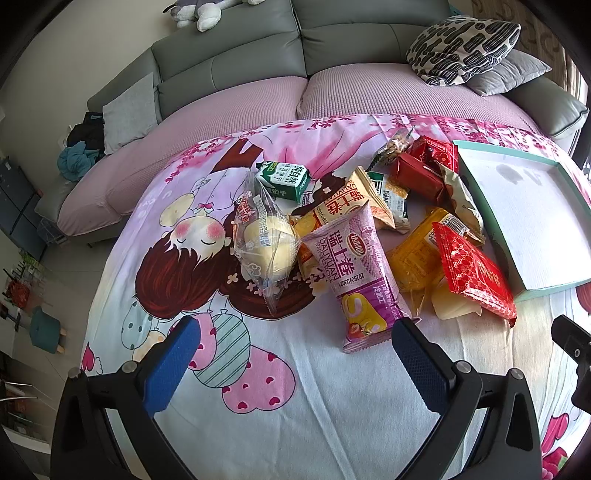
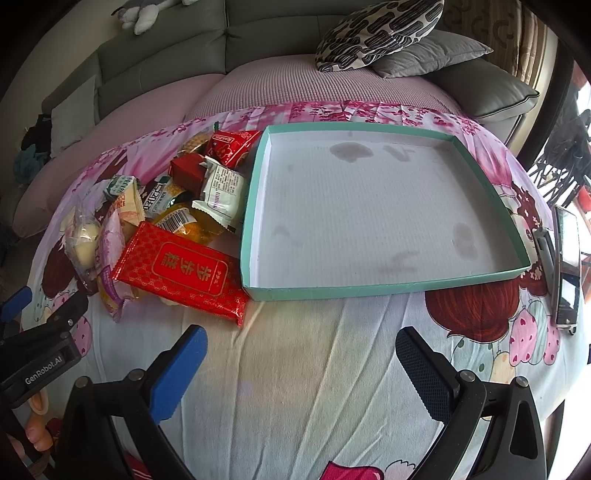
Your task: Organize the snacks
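Observation:
A pile of several snack packs lies on a cartoon-print cloth [image 1: 258, 387]. It includes a purple roll pack [image 1: 354, 273], a clear bag with a pale bun [image 1: 266, 243], a green milk carton [image 1: 282, 181], a red patterned pack [image 1: 476, 273] [image 2: 181, 273] and a yellow pack [image 1: 417, 254]. A shallow teal-rimmed tray [image 2: 384, 286] with a white bottom lies empty right of the pile; it also shows in the left wrist view [image 1: 476, 218]. My left gripper [image 1: 295, 332] is open and empty just before the purple pack. My right gripper [image 2: 301, 339] is open and empty before the tray's near rim.
A grey sofa [image 1: 240, 62] with a pink cover and patterned cushions [image 2: 373, 33] stands behind the cloth. A phone [image 2: 567, 266] lies at the cloth's right edge. The left gripper's body [image 2: 40, 354] shows at the lower left of the right wrist view.

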{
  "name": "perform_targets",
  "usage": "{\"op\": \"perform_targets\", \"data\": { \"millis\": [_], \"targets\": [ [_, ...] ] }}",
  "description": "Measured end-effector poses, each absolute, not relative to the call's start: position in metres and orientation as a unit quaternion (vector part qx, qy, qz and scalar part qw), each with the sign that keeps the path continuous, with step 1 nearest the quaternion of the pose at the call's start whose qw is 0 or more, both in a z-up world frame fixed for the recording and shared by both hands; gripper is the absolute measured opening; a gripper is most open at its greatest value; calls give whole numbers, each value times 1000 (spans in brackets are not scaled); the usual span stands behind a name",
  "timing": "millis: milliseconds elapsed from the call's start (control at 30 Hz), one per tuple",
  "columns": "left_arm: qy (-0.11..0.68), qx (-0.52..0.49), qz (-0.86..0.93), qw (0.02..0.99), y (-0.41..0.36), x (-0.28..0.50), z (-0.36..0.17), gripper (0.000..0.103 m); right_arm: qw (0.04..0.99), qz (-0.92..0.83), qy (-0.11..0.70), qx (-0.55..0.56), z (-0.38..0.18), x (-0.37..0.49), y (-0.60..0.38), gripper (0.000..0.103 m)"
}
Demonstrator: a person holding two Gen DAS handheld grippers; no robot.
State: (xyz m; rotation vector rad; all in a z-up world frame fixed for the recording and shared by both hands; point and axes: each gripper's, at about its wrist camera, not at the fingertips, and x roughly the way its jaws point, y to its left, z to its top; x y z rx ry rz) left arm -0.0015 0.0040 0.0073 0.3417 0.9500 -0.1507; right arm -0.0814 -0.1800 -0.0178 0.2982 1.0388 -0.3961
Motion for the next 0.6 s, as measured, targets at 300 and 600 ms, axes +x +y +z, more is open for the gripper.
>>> {"op": "perform_targets", "data": {
  "millis": [300, 600],
  "targets": [
    [462, 155, -73, 870, 10, 1, 5, 103, 837, -187, 496, 137, -17, -78, -178, 103],
    [486, 113, -75, 863, 33, 28, 14, 103, 856, -142, 479, 134, -2, -54, -163, 103]
  ]
}}
